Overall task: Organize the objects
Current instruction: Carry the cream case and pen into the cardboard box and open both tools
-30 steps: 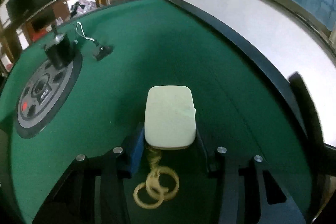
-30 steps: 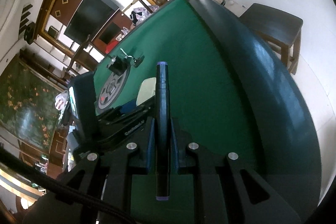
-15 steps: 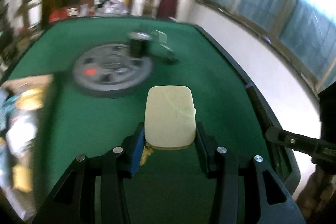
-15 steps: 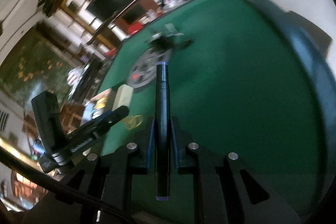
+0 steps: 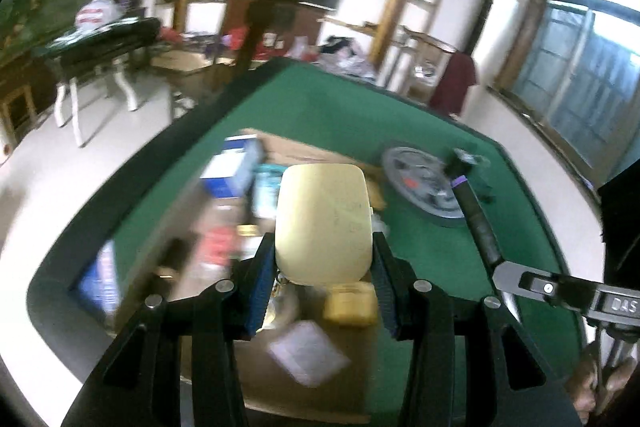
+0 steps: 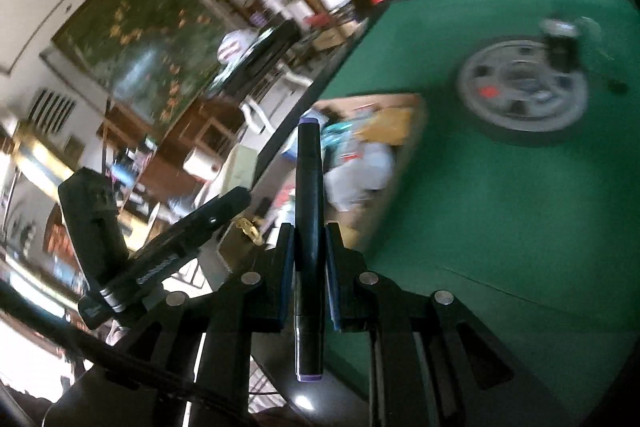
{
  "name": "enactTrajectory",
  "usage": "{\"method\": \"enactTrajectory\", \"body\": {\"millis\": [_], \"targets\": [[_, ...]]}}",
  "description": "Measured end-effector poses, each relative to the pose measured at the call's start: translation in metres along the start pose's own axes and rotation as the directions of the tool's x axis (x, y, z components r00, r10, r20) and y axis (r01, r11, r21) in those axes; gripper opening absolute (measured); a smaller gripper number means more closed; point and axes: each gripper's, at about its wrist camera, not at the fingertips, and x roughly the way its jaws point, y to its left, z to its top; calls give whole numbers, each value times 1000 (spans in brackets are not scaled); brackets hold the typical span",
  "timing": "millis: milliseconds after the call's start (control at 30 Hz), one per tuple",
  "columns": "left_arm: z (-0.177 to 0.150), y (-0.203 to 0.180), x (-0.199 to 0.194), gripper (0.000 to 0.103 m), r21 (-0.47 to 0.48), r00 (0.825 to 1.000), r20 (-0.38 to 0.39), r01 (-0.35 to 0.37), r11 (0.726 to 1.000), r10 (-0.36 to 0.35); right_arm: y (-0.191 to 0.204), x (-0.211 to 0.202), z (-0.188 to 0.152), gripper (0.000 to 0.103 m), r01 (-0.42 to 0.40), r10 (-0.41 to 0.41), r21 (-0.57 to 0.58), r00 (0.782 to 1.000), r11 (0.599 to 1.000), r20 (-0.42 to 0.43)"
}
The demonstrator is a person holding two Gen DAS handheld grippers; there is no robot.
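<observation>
My left gripper (image 5: pixel 323 251) is shut on a cream rounded case (image 5: pixel 322 223) with a yellow keyring hanging under it, held above a cardboard box (image 5: pixel 312 363) full of mixed items. My right gripper (image 6: pixel 308 239) is shut on a black marker with purple ends (image 6: pixel 308 195), pointing forward over the box's edge (image 6: pixel 404 163). The marker also shows in the left wrist view (image 5: pixel 476 219), at the right over the green table (image 5: pixel 448 259). The left gripper shows in the right wrist view (image 6: pixel 168 247), at lower left.
A grey round disc (image 5: pixel 420 183) with a black cup-like thing (image 6: pixel 560 43) lies on the felt beyond the box. The box holds a blue-white carton (image 5: pixel 232 167), a yellow block (image 5: pixel 350 303) and a clear packet (image 5: pixel 308 351). A black side table (image 5: pixel 104 43) stands left.
Both grippers have swung left, from the bare felt near the window side to over the cardboard box. Both still hold their objects. The views are blurred by motion.
</observation>
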Motion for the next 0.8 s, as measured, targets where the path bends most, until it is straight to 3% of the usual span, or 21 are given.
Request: {"method": "enactTrajectory", "body": {"millis": [200,400,600,800], "targets": [[-12,43,23,40,-44,997,-53,-63,997,61,16,68,0,13,15,-15,-6,994,1000,-111],[-25,68,44,40,-83,992,-104,-86,993,77,12,113,2,13,78,-77,1,983,997,-167],[-29,78,60,40,-70,986,-122,-120,990,111,6,130,13,13,151,-150,-6,974,988,-171],[-29,70,52,41,-37,989,-88,-122,992,118,9,134,13,13,206,-210,-39,964,978,-165]]}}
